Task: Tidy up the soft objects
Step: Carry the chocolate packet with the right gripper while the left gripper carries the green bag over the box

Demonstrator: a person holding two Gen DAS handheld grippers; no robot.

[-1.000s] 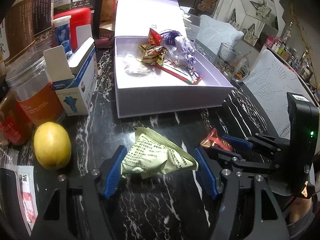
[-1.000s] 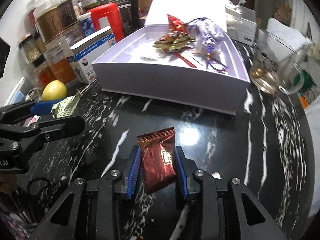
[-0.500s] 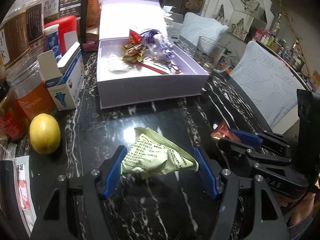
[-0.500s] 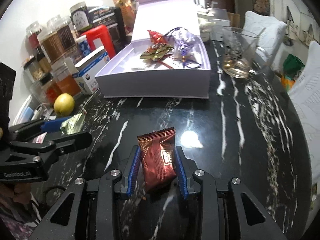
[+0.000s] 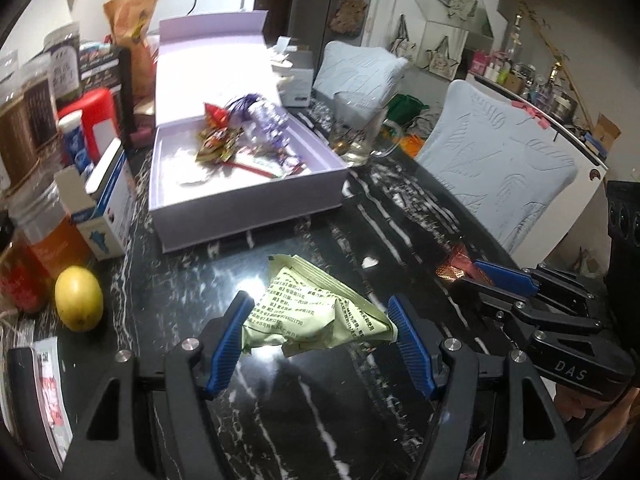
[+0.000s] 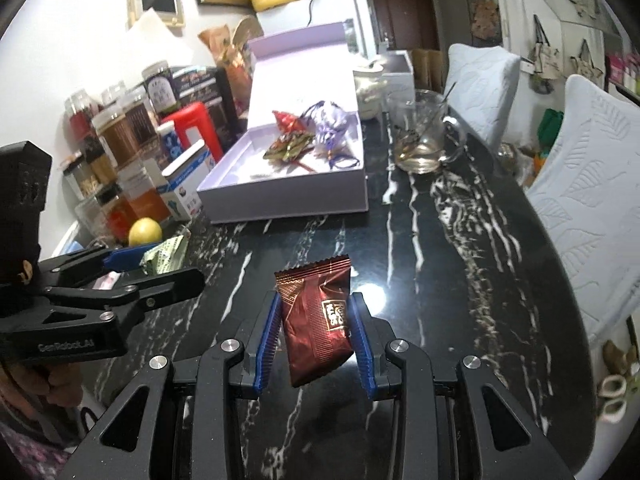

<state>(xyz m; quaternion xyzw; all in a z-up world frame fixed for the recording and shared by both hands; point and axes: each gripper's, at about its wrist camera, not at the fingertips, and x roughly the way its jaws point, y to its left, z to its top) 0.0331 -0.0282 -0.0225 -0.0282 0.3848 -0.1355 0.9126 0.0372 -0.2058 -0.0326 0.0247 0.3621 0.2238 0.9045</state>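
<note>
Your left gripper (image 5: 320, 334) pinching the green packet (image 5: 316, 312) and right gripper (image 6: 316, 336) pinching the red packet (image 6: 318, 316) could snag the box's (image 6: 288, 200) front wall.

Right tool (image 6: 316, 334) clamps dark red packet (image 6: 318, 320) above black marble table (image 6: 460, 260).

Overhead indoor light glares off the glossy black marble table (image 5: 400, 216) and washes out the open lavender box (image 6: 304, 80). Fisheye curvature bends walls; corners fall black. Distant clutter smears with slight motion blur.
</note>
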